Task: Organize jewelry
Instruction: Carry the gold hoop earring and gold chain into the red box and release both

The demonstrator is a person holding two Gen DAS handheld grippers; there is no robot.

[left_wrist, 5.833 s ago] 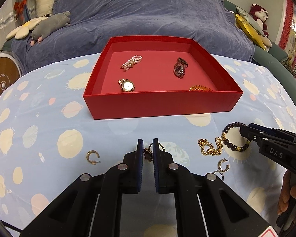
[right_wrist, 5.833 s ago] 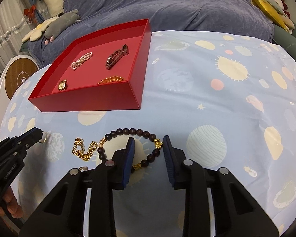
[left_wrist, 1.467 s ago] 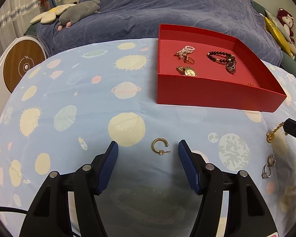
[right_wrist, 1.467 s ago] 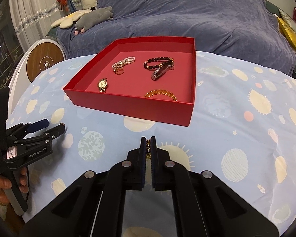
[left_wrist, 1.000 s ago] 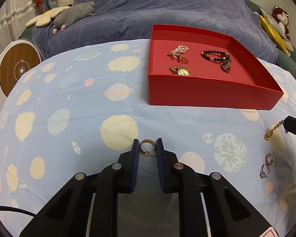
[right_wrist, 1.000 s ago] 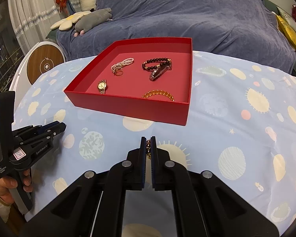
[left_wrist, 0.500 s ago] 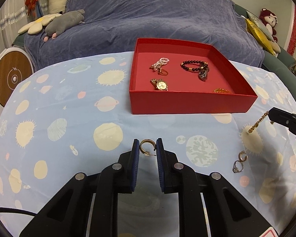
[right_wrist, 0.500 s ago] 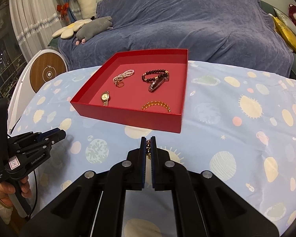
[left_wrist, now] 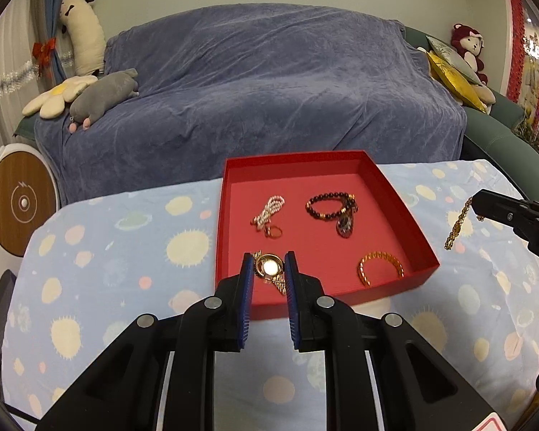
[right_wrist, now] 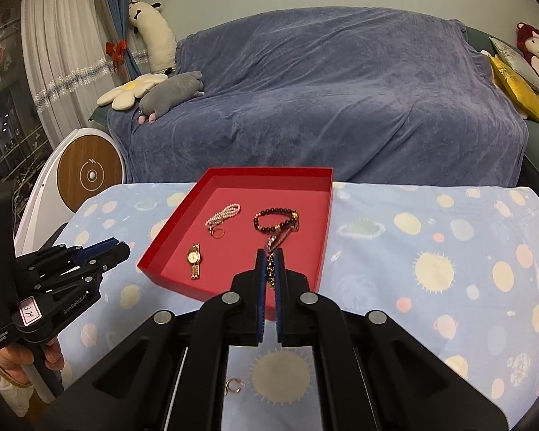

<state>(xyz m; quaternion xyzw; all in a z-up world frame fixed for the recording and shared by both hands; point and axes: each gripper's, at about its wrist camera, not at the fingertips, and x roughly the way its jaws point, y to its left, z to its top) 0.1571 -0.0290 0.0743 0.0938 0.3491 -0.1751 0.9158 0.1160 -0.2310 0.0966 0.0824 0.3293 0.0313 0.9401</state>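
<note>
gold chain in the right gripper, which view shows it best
Left wrist view: the gold chain hangs in full from the right gripper. The right wrist view shows only a sliver between shut fingers.

Gold hoop earring (left_wrist: 268, 263) pinched; gold chain (left_wrist: 457, 223) dangling; red tray (left_wrist: 418, 243) holds five pieces.

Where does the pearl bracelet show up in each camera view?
Left wrist: pearl bracelet lies left of centre on the red tray floor, left of the dark bead bracelet.
Right wrist, upper middle, again left of the beads.
Shared landmark: the red tray.
</note>
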